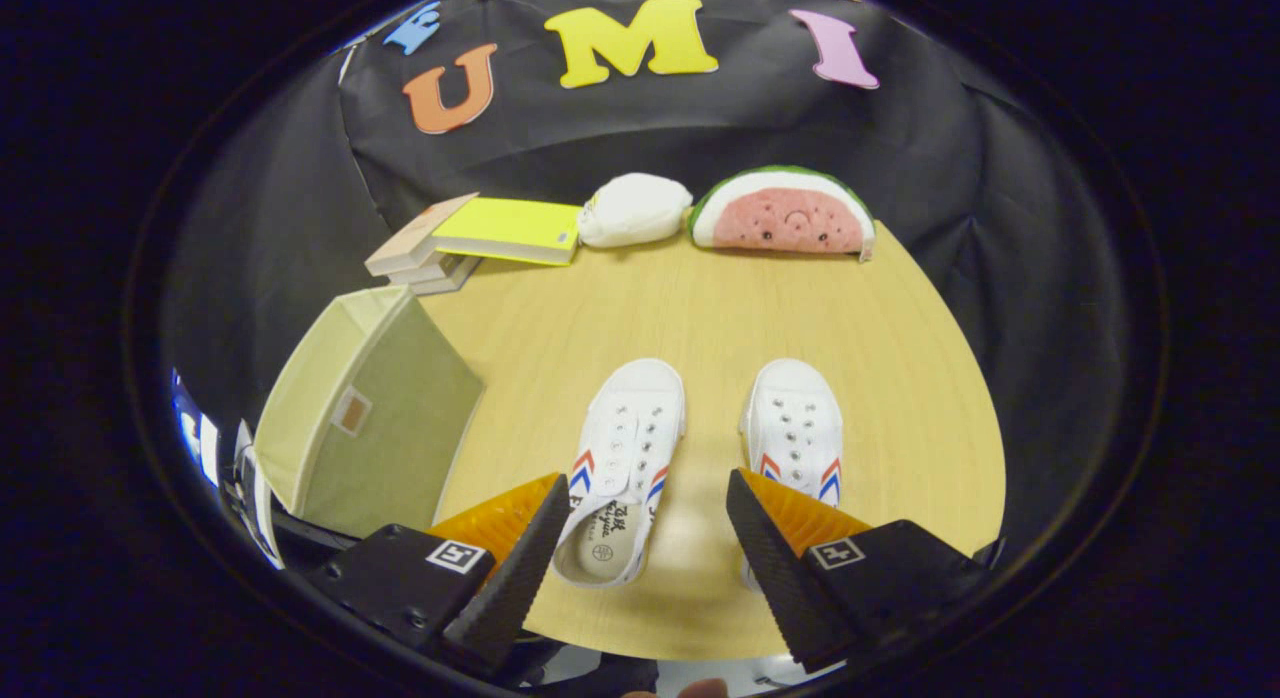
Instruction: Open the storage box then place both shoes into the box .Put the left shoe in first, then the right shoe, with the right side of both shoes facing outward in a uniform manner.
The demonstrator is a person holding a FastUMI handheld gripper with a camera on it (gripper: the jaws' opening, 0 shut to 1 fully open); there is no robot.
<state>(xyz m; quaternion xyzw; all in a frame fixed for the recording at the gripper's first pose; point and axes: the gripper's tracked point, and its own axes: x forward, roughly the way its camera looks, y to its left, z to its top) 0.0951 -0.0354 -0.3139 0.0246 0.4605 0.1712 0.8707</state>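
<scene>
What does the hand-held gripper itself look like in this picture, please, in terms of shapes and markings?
The hand-held gripper has two wedge-shaped fingers that taper toward their tips, with ridged, finely textured inner faces. Each finger sits on a blocky black mount that bears a small white square tag with a black pattern. No cables are visible.

The right finger of the tongs (640,523) hides the right shoe's (795,428) heel, and the storage box's (365,418) lid seems shut.
</scene>
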